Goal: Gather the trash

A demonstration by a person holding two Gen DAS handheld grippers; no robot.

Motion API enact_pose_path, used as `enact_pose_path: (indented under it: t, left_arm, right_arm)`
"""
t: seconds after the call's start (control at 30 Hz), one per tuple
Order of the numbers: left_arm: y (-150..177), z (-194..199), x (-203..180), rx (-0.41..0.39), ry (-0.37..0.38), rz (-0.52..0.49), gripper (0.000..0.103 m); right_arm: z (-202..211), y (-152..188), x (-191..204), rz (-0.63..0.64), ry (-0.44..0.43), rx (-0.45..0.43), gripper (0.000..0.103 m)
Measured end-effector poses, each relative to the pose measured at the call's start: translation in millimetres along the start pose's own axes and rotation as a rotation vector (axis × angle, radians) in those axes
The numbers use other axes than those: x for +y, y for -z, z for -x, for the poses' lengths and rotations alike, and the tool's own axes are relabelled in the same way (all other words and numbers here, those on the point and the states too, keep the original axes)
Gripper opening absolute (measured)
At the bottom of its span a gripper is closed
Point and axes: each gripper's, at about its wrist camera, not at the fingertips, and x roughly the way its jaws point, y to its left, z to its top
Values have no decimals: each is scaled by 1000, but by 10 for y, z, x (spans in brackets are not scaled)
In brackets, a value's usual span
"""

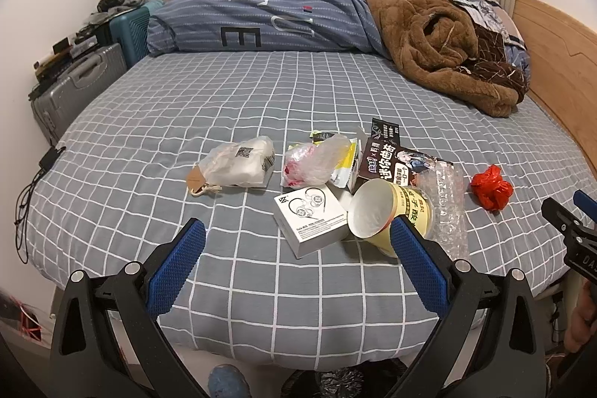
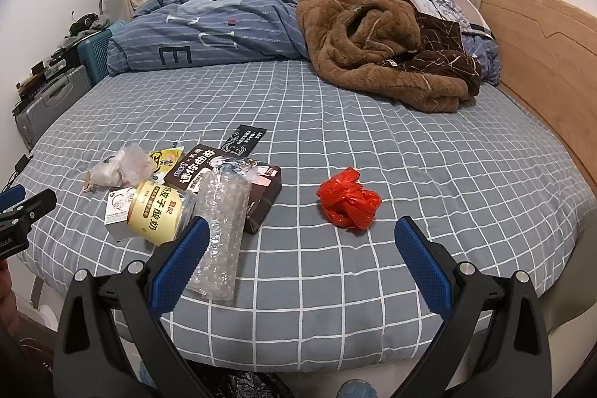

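Trash lies on a grey checked bed (image 1: pixel 261 92) (image 2: pixel 410 155). A yellow paper cup (image 1: pixel 388 211) (image 2: pixel 158 213) lies on its side next to a white earphone box (image 1: pixel 309 219) (image 2: pixel 115 207), a brown carton (image 1: pixel 391 163) (image 2: pixel 231 181), bubble wrap (image 1: pixel 446 207) (image 2: pixel 220 234), clear plastic bags (image 1: pixel 238 161) (image 1: pixel 317 161) (image 2: pixel 123 166) and a crumpled red bag (image 1: pixel 490 187) (image 2: pixel 349 198). My left gripper (image 1: pixel 298 234) is open at the bed's near edge, just short of the box and cup. My right gripper (image 2: pixel 298 230) is open, just short of the red bag.
A folded blue duvet (image 1: pixel 268 17) and a brown fleece blanket (image 1: pixel 444 40) (image 2: pixel 377 40) lie at the far side. A wooden headboard (image 2: pixel 541 55) runs along the right. Suitcases (image 1: pixel 74 88) stand left of the bed. A black bag (image 1: pixel 343 379) sits on the floor below.
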Motion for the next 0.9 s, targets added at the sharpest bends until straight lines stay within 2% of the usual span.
enact_pose_path:
  t: [0.9]
  left_arm:
    - [25,-8,-32,12,10,-3,97]
  right_arm:
    - [-14,-8,-5,-1,3,1,96]
